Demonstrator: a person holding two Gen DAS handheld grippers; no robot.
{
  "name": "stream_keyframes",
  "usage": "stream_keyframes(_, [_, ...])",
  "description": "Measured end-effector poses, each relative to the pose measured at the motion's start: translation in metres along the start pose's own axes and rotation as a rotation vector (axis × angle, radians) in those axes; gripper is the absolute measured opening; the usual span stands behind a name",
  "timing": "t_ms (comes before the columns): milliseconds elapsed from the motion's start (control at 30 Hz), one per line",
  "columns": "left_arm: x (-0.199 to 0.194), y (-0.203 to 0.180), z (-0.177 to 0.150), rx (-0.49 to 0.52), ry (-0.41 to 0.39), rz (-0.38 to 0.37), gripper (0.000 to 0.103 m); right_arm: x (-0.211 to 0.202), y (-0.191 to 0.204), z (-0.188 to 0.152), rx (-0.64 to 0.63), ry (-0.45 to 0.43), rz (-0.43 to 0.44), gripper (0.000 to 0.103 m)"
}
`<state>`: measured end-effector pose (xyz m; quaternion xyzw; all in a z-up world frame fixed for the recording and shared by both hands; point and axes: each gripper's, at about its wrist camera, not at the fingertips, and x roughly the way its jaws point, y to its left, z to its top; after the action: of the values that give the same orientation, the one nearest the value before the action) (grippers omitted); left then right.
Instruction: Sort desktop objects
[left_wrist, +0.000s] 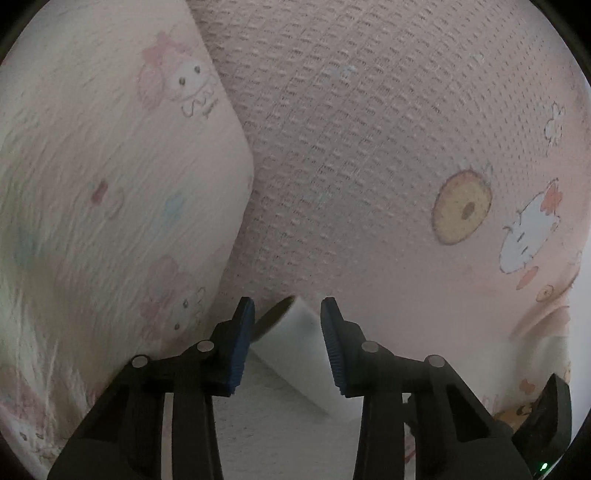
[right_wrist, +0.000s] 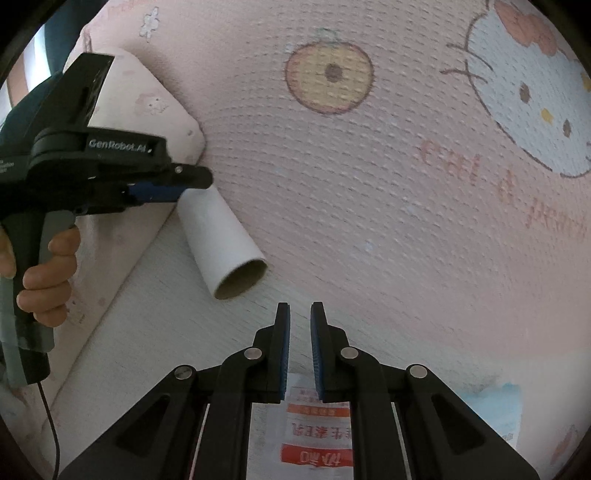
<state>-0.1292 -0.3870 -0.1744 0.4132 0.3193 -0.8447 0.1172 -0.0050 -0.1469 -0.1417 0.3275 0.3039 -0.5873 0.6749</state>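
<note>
**White tube between the left claw's fingers**

The white cardboard tube (left_wrist: 291, 332) lies on its side where the pale worktop (right_wrist: 155, 332) meets a pink cartoon-print mat (right_wrist: 369, 184). The left claw (left_wrist: 287, 314) straddles the tube's far end, its jaws parted with the tube between them; whether the blue pads (left_wrist: 242, 339) press it is unclear. The right claw (right_wrist: 300, 314) is closed and empty, near the tube's open end, above a red-and-white printed packet (right_wrist: 317, 435).

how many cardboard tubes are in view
1. The white cardboard tube lies on the surface beside the pink cartoon-print mat, its far end between the left gripper fingers. Others may be hidden out of view.
</note>
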Motion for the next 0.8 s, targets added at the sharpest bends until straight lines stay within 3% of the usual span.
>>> stream_keyframes(133, [0.0, -0.01, -0.006, 0.066, -0.004, 0.022, 0.035, 0.001, -0.016, -0.006, 0.067, 0.011, 0.069, 0.009])
stream_keyframes(267, [-0.001, -0.021, -0.013, 0.127, 0.001, 0.041, 0.033, -0.003, -0.033, -0.008, 0.165, -0.009, 0.199, 0.009])
stream_keyframes(633, [-0.012, -0.043, -0.044, 0.234, 0.018, 0.042, 0.033, 0.01, -0.025, 0.001, 0.241, 0.031, 0.236, 0.009])
stream_keyframes(800, [-0.007, -0.047, -0.054, 0.167, 0.049, -0.009, 0.033, 0.006, -0.025, -0.007, 0.223, 0.042, 0.247, 0.009])
